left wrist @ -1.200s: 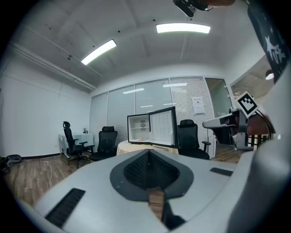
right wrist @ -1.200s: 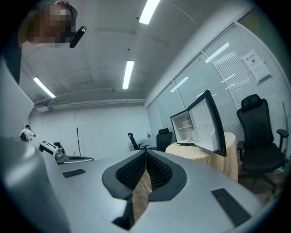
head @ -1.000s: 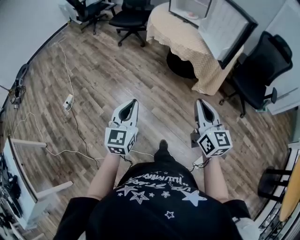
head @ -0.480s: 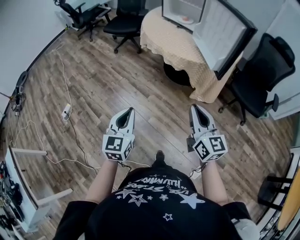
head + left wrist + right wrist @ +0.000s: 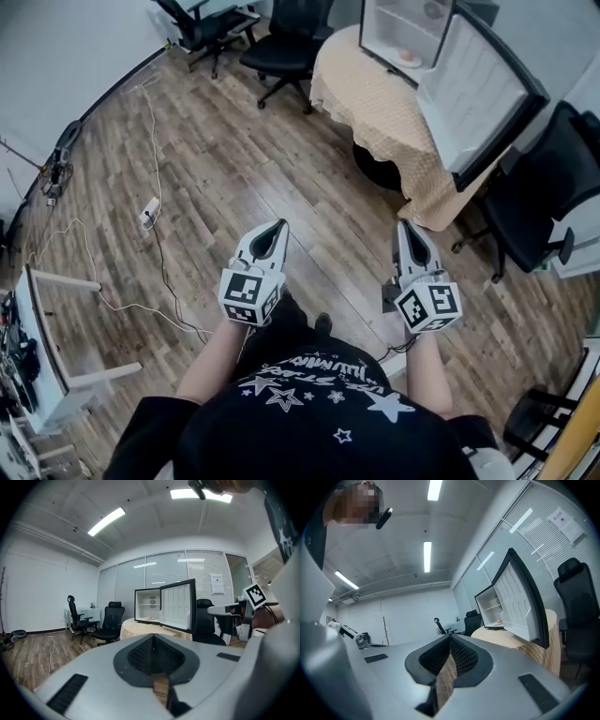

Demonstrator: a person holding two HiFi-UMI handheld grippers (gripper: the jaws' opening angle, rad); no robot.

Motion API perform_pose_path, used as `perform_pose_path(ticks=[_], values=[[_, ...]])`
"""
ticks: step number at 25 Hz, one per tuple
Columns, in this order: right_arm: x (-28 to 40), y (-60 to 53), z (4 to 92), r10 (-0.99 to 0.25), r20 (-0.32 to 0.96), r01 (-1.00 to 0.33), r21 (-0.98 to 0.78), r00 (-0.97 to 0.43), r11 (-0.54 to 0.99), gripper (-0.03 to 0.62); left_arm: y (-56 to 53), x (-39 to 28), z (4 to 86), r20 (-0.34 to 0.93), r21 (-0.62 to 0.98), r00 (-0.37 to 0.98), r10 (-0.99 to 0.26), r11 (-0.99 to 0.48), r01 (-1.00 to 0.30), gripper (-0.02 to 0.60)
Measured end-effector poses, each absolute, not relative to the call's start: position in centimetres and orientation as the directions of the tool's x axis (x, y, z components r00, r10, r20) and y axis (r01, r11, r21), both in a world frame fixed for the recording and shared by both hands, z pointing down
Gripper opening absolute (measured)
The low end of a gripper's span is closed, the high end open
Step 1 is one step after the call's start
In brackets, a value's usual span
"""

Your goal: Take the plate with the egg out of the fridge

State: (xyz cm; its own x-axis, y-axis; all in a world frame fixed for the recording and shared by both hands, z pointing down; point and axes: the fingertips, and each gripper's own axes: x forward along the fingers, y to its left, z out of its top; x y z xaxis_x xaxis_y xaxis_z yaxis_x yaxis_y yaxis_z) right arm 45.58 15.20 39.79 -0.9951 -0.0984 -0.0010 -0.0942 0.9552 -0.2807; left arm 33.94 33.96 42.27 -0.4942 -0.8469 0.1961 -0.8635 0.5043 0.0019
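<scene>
White fridge (image 5: pixel 392 28), door open: nearer now. Plate with the egg (image 5: pixel 409 58) still unreached. My left gripper (image 5: pixel 277 227), right gripper (image 5: pixel 405 228): both closed, empty.

Cloth-covered round table (image 5: pixel 375 103) bearing an open mini fridge (image 5: pixel 398 28); wood floor (image 5: pixel 234 178) carrying office chairs (image 5: pixel 291 47), a power strip (image 5: pixel 150 211) and cable (image 5: pixel 156 155)

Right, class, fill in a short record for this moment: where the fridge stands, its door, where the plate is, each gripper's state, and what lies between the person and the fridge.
fridge: on the cloth-covered table, across the room
door: swung wide open
plate: on the fridge's bottom level; what it carries is too small to tell
left gripper: jaws together, empty
right gripper: jaws together, empty
between person and fridge: wooden floor; both grippers well short of the fridge
</scene>
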Motion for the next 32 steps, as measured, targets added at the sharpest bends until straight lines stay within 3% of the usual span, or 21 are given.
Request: perform_pose_path(ticks=[32], values=[[25.2,8.0,37.5,-0.307,0.037,-0.306,-0.255,-0.951,0.917,0.031,23.8,10.1,41.4,0.131,0.035,-0.322,-0.938,0.329,-0.944,0.006]])
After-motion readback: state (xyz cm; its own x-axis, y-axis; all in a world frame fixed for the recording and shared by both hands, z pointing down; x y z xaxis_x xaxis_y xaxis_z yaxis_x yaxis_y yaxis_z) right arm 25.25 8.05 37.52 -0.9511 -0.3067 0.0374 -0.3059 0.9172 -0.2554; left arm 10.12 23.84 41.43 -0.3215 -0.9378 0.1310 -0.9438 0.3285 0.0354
